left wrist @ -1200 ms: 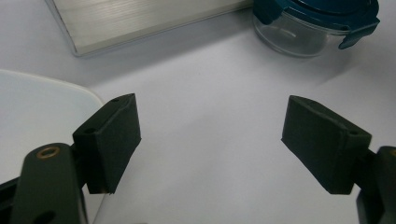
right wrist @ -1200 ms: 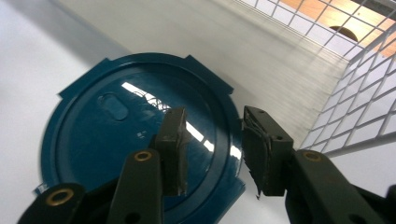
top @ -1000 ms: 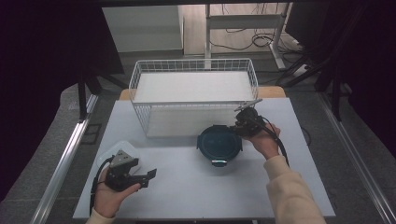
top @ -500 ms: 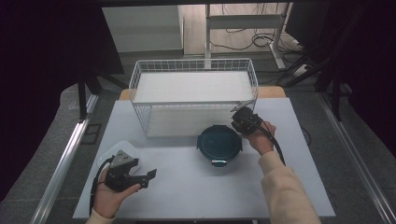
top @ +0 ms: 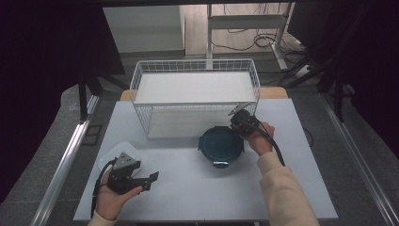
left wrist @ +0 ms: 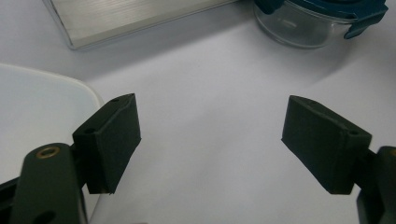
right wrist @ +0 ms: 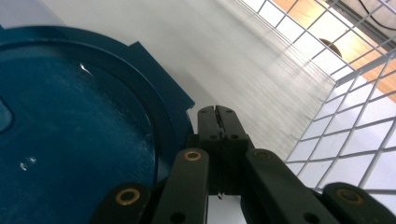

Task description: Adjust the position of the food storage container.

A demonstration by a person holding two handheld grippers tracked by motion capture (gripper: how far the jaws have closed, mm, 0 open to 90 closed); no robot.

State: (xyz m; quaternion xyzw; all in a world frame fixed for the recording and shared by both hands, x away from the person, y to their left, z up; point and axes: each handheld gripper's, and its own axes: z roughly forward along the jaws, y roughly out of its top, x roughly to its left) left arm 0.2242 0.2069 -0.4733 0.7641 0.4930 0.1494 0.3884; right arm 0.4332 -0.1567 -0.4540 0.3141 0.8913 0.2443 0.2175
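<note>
Left tongs [left wrist: 212,140] agape, right tongs [right wrist: 217,112] (just) closed

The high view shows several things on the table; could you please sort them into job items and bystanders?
In the job:
- round container with blue lid
- right claw, shut beside the lid's rim

Lying about:
- wire basket
- clear lid
- left claw, open

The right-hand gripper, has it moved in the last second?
Yes. The right gripper shifted left along the wire basket and lower, toward the blue lid's edge.

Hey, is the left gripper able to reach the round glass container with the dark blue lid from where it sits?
Probably yes: the left gripper has open jaws facing the round glass container, with bare white table between them.
</note>
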